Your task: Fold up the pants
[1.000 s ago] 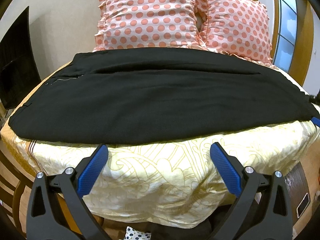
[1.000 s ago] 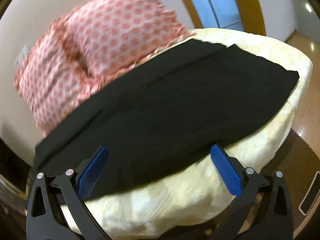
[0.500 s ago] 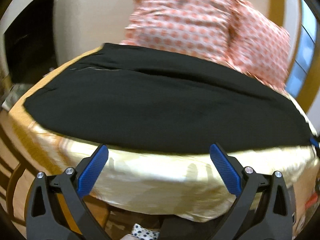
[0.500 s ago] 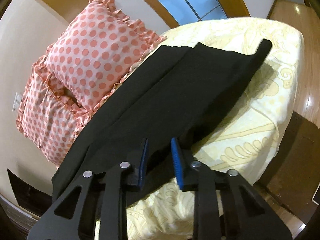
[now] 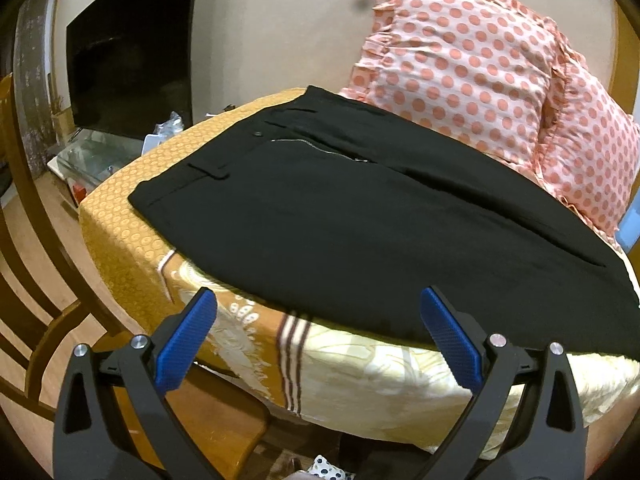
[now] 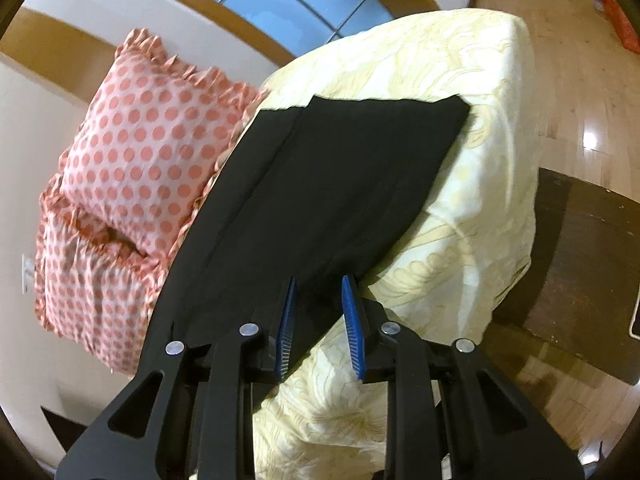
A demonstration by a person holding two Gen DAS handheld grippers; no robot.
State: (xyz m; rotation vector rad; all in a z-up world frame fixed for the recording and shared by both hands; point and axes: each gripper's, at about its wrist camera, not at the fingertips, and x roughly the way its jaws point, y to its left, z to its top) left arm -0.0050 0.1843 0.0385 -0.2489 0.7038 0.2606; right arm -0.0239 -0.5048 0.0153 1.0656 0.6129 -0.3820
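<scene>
Black pants (image 5: 360, 216) lie flat across a bed, waistband with button and zipper at the left end, legs running right. My left gripper (image 5: 316, 336) is open and empty, just short of the pants' near edge by the waist end. In the right wrist view the pant legs (image 6: 320, 184) stretch away to the hem. My right gripper (image 6: 318, 296) has its jaws narrowed around the near edge of the leg fabric, with a gap still between the blue pads (image 6: 350, 316).
Two pink polka-dot pillows (image 5: 472, 64) lean on the wall behind the pants. The bed has a yellow patterned cover (image 6: 460, 216). A dark TV (image 5: 124, 60) and wooden chair (image 5: 24, 240) stand left. A dark wooden bedside surface (image 6: 580, 260) stands right.
My left gripper swung left toward the waistband end. My right gripper narrowed from wide open and moved onto the near edge of the pant leg.
</scene>
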